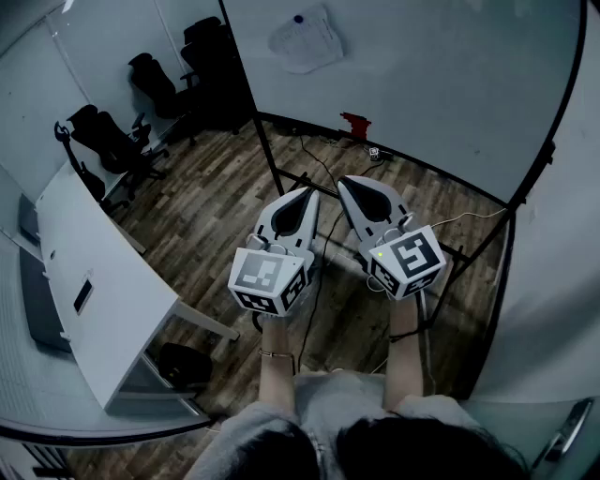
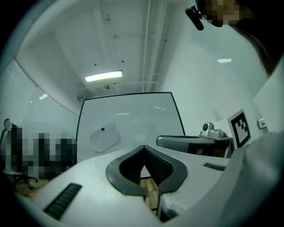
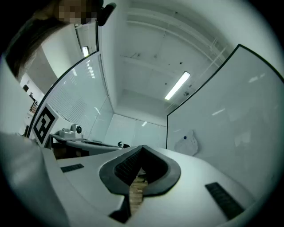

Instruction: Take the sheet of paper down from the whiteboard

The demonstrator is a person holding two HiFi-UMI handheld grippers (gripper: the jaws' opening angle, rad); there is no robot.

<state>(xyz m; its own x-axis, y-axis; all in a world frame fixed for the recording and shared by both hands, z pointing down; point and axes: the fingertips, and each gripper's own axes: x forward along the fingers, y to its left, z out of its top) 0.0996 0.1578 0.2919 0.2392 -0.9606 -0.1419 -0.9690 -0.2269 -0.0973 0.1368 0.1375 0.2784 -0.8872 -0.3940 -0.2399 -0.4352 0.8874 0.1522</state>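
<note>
White sheet of paper [image 1: 307,39] hangs on the whiteboard [image 1: 422,84], pinned at its top edge by a blue magnet [image 1: 298,18]. It is well apart from both claws, far ahead of their tips. In the left gripper view it shows up and to the left of the jaws, and in the right gripper view up and to the right of them.

The left gripper [image 1: 302,199] has its jaws drawn together at the tips with nothing between them. Only the wooden floor [image 1: 216,197] shows through the hollow behind the tips. The right gripper [image 1: 349,185] is the same, jaws closed and empty. The two claws are held side by side, near each other, tips aimed towards the foot of the board.

A small red object [image 1: 355,124] sits on the floor at the board's base, beyond the right gripper's tip. A dark cable [image 1: 319,164] runs across the floor between it and the claws. Off to the left of the left gripper stand a white table [image 1: 103,281] and black office chairs [image 1: 117,141].
</note>
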